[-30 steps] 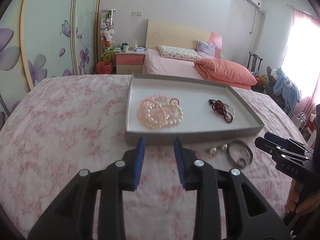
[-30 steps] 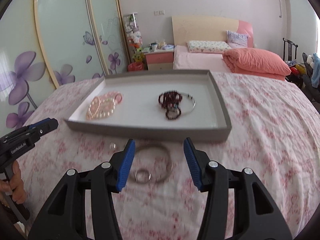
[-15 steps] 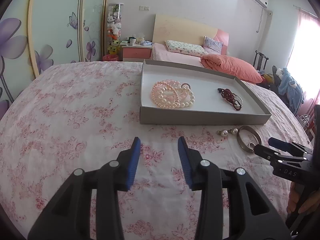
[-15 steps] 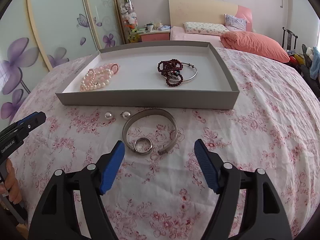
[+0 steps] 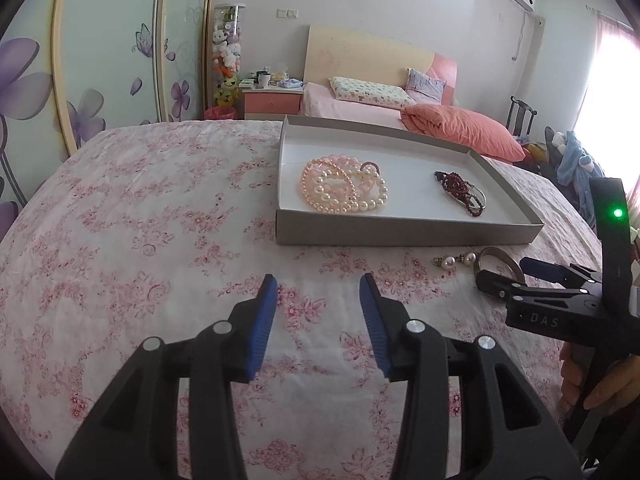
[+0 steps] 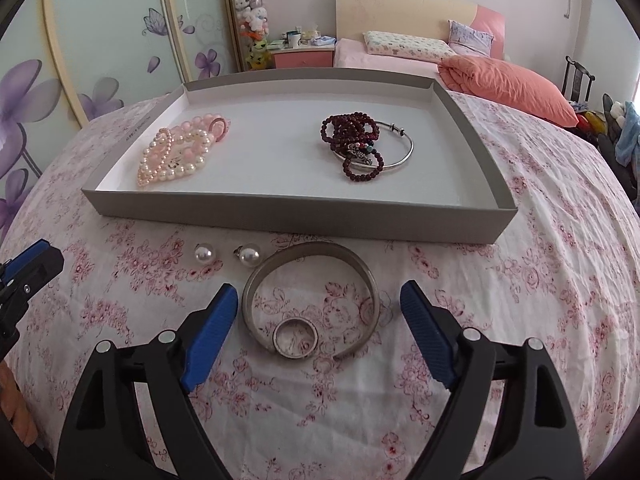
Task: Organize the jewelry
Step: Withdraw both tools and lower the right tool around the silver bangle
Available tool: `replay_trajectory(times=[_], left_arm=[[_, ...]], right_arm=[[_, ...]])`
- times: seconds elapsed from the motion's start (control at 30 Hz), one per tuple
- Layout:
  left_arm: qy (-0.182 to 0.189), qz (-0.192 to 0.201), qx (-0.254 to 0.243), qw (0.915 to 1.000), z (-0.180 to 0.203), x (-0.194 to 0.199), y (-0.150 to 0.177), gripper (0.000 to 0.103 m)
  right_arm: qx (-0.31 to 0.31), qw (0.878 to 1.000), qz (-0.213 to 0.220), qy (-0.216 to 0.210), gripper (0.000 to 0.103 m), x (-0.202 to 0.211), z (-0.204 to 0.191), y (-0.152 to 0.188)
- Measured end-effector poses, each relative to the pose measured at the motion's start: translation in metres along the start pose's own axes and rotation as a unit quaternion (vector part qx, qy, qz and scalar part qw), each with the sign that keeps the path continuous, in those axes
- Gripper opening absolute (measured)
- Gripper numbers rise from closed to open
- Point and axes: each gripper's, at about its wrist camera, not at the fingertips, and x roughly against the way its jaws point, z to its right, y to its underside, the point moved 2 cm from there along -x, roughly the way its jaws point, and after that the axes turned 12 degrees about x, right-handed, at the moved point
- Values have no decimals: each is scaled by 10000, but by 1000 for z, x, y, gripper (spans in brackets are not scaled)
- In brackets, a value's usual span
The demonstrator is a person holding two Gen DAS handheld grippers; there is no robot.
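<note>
Since a second ago you've pulled both claws back from the tray, so more flowered cloth shows. From your left wrist, the left claw (image 5: 318,300) hangs narrowly open over bare desk cloth (image 5: 160,240), holding nothing, well apart from the tray (image 5: 400,232) where the pearl strands (image 5: 340,190) and dark red beads (image 5: 460,190) already sit. From your right wrist, the right claw (image 6: 314,316) is spread wide, empty, straddling the silver bangle (image 6: 310,280) with the small ring (image 6: 295,338) lying at the bangle's near edge; two pearl earrings (image 6: 228,255) lie just beside, near the tray wall. Looks like you're lining up the bangle pickup, so next you'd drop lower and close on one side of the band, not across it.
</note>
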Motion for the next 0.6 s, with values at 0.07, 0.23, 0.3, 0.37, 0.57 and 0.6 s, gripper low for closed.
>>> replay_trajectory(times=[0.07, 0.23, 0.3, 0.37, 0.57, 0.6], left_arm=[[9, -13, -9, 10000, 1, 0, 0, 43], [18, -45, -44, 10000, 5, -1, 1, 45], [30, -63, -64, 10000, 8, -1, 1, 46], [41, -83, -96, 9999, 11, -2, 1, 46], [96, -217, -328, 9992, 29, -9, 4, 48], [116, -257, -380, 9989, 33, -11, 5, 48]], right_arm=[[16, 10000, 16, 10, 78, 0, 0, -1], [91, 9999, 62, -14, 68, 1, -1, -2], [66, 9999, 86, -51, 68, 2, 0, -1], [25, 9999, 150, -69, 68, 6, 3, 1], [-23, 9993, 361, -62, 68, 26, 12, 11], [-56, 9993, 375, -56, 68, 30, 16, 13]])
